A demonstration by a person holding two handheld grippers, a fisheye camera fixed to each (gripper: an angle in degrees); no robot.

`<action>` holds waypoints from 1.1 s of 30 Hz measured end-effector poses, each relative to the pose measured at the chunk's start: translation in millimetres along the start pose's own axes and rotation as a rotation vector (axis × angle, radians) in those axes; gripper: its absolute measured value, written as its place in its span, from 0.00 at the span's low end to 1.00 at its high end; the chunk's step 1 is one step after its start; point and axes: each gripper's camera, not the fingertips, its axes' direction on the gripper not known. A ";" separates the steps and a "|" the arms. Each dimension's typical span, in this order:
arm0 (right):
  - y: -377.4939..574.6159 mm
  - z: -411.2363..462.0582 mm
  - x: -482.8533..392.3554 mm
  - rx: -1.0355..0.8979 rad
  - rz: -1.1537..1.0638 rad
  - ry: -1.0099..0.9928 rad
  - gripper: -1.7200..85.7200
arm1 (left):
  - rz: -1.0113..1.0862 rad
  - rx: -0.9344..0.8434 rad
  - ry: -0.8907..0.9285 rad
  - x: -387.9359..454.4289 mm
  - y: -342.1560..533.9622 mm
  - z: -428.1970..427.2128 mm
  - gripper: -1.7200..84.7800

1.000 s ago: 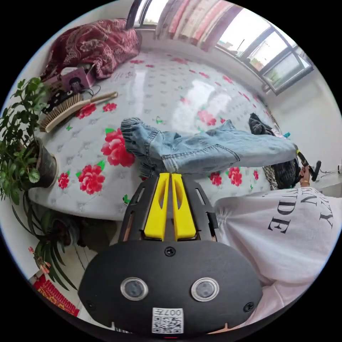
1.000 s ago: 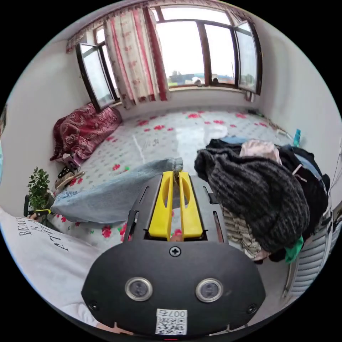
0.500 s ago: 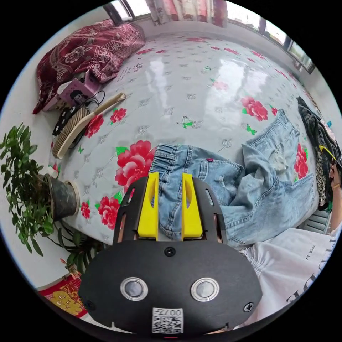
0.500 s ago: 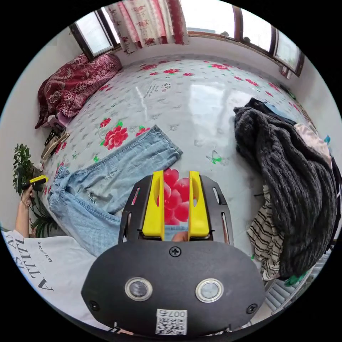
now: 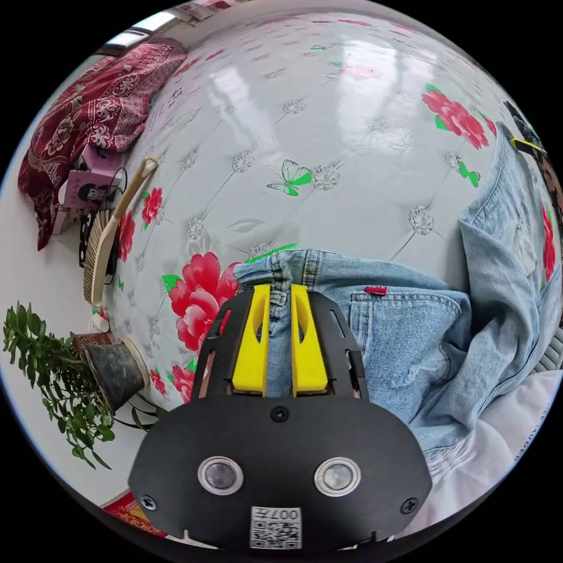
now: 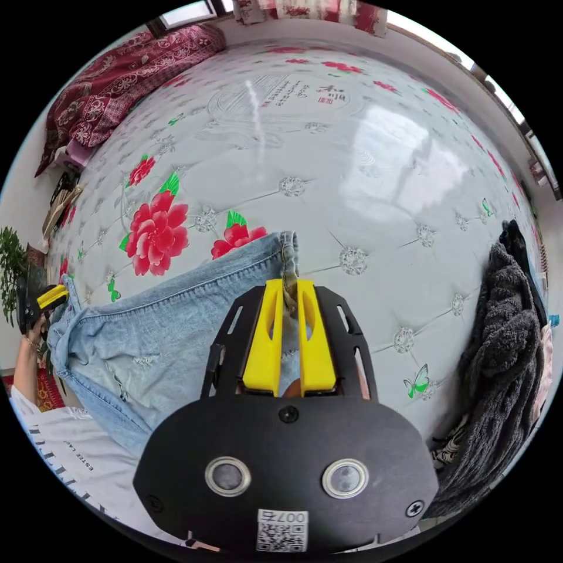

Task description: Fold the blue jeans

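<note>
The left gripper (image 5: 280, 287) clamps the waistband of the blue jeans (image 5: 410, 328) at frame centre. The right gripper (image 6: 290, 282) pinches a leg hem, mid-frame.

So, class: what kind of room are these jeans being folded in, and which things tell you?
Probably a bedroom: a wide floral mattress bearing the jeans, a dark red quilt bundled at one end, and a clothes pile at its edge.

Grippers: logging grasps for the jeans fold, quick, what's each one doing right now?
Left gripper: shut on the jeans at the waistband.
Right gripper: shut on the jeans at a leg hem.
</note>
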 end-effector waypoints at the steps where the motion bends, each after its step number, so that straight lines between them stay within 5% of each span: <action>1: 0.5 -6.0 2.9 0.016 0.000 -0.005 0.05 | -0.018 0.002 0.013 -3.7 1.1 -0.7 0.08; 9: 142.6 -231.4 85.5 0.853 0.054 -0.030 0.03 | -0.536 0.457 0.214 -111.0 100.4 -92.2 0.07; 13: 184.3 -208.0 133.1 0.728 0.257 0.043 0.04 | -0.604 0.501 0.328 -121.6 110.9 -81.4 0.08; 15: 204.4 -148.1 174.6 0.439 0.444 0.008 0.04 | -0.574 0.429 0.287 -107.5 103.2 -68.6 0.07; 17: 239.4 -114.9 189.9 0.360 0.557 -0.047 0.05 | -0.565 0.417 0.215 -97.8 110.0 -68.3 0.06; 25: 391.1 -60.6 143.5 0.358 0.485 -0.224 0.06 | -0.615 0.338 0.158 -101.1 226.0 -34.5 0.06; 28: 425.3 -60.4 129.7 0.424 0.443 -0.433 0.06 | -0.682 0.260 0.190 -106.4 275.8 -5.7 0.06; 33: 427.5 -115.2 116.0 0.931 0.280 -1.446 0.08 | -0.708 0.225 0.380 -102.0 307.6 26.7 0.09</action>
